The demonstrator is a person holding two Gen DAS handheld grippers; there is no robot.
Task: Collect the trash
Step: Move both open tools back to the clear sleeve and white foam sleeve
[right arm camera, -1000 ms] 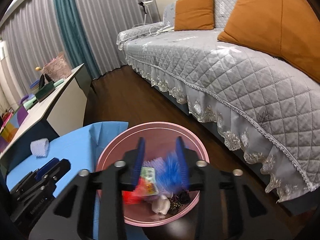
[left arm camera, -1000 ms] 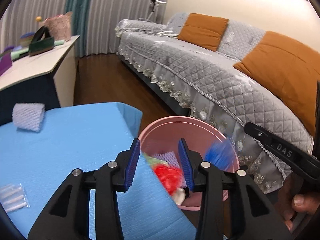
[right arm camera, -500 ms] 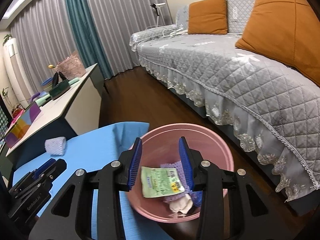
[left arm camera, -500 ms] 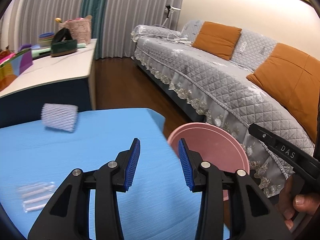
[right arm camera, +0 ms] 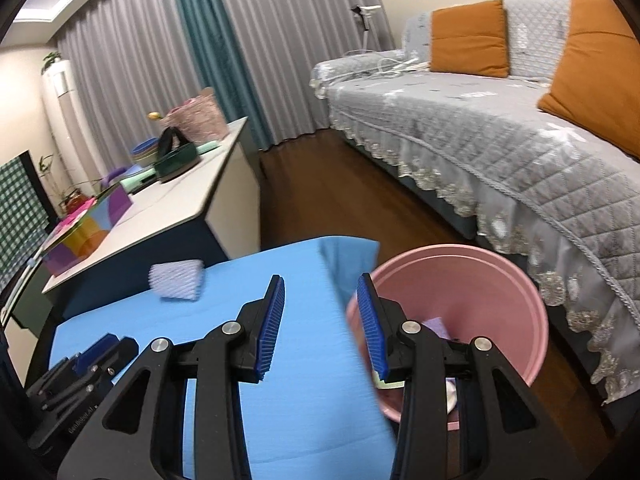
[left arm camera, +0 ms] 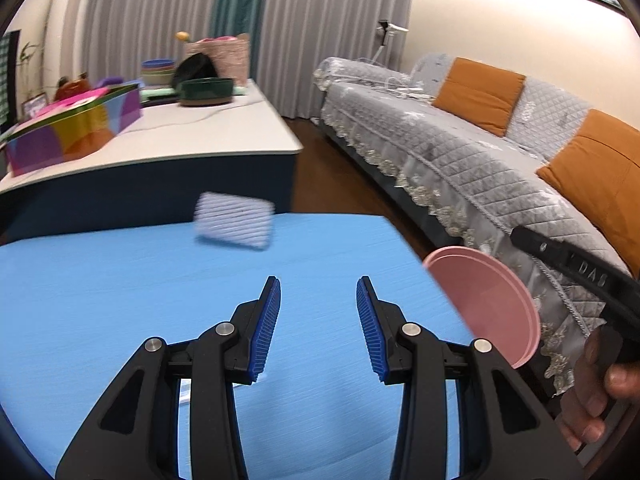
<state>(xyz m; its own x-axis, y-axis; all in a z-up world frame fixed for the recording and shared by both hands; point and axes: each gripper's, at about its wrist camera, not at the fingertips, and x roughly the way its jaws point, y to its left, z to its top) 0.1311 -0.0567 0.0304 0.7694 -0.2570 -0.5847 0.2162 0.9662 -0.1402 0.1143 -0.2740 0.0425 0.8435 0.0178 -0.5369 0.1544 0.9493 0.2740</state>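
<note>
Beyond the left gripper (left arm camera: 318,328), toward the table's far edge: foam sleeve (left arm camera: 234,220), long axis crosswise; both tongs half-open, empty; left nearer.

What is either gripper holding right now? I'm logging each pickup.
Nothing. The left gripper and right gripper both stand open with empty gaps above the blue table.
</note>
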